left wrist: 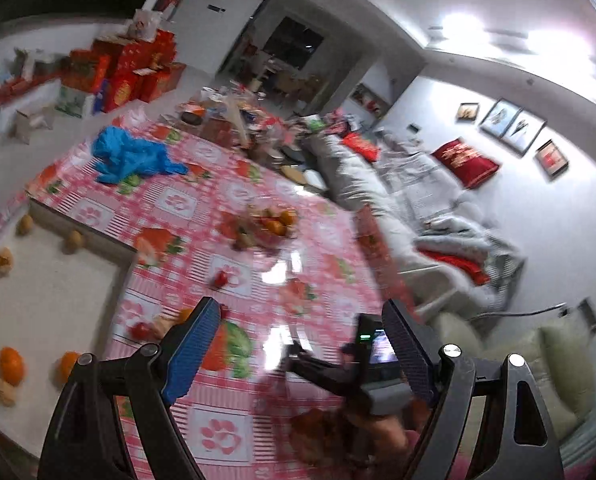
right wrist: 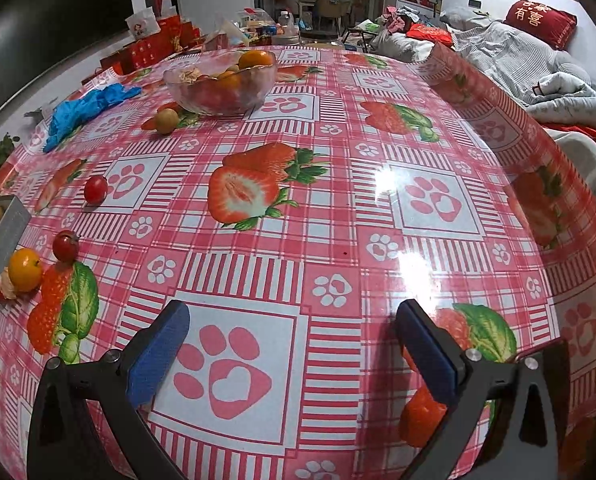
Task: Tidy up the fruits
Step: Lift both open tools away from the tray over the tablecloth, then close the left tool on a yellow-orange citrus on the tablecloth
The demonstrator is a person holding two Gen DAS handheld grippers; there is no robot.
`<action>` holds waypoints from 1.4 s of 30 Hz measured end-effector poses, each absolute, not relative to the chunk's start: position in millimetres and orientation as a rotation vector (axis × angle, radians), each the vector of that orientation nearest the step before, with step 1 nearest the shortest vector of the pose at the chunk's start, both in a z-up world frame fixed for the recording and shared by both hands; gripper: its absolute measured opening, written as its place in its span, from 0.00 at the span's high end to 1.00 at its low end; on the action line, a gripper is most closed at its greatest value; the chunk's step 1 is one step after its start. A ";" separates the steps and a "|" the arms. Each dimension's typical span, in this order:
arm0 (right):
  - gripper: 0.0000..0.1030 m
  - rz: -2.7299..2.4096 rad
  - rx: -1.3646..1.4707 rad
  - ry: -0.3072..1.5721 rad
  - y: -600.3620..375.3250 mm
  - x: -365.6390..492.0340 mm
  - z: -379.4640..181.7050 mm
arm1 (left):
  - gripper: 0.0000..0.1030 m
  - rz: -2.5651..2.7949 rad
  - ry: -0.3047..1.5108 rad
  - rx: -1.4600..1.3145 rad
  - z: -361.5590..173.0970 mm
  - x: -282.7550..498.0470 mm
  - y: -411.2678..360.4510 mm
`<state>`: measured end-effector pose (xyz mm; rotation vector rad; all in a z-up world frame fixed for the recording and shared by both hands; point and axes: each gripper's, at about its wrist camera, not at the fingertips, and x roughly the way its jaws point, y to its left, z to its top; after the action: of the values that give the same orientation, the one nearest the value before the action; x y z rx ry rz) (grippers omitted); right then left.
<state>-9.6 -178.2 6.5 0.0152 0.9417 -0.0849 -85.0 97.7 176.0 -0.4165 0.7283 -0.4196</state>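
Note:
A glass bowl [right wrist: 222, 82] with oranges and other fruit stands at the far side of the table; it also shows, blurred, in the left wrist view [left wrist: 272, 224]. Loose on the pink strawberry tablecloth [right wrist: 298, 240] lie a small brown fruit [right wrist: 167, 121], two red tomatoes [right wrist: 96, 189] [right wrist: 65, 245] and an orange [right wrist: 25, 269]. My right gripper [right wrist: 294, 322] is open and empty, low over the near table. My left gripper [left wrist: 302, 320] is open and empty, high above the table, with the other gripper's body [left wrist: 362, 364] below it.
A blue crumpled cloth [right wrist: 86, 110] lies at the table's far left. Several oranges and brown fruits [left wrist: 11, 364] lie on the white floor left of the table. A grey sofa [left wrist: 418, 200] with bedding flanks the right side. Red boxes [left wrist: 130, 72] stand behind.

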 end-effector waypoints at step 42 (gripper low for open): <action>0.00 -0.084 0.015 0.942 -177.7 -9.4 7.0 | 0.61 -0.075 1.037 0.222 13.2 25.5 2.0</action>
<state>-9.4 -177.7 7.0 0.0154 0.9422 -0.0842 25.5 2.0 13.2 0.2224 1.0373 -0.0751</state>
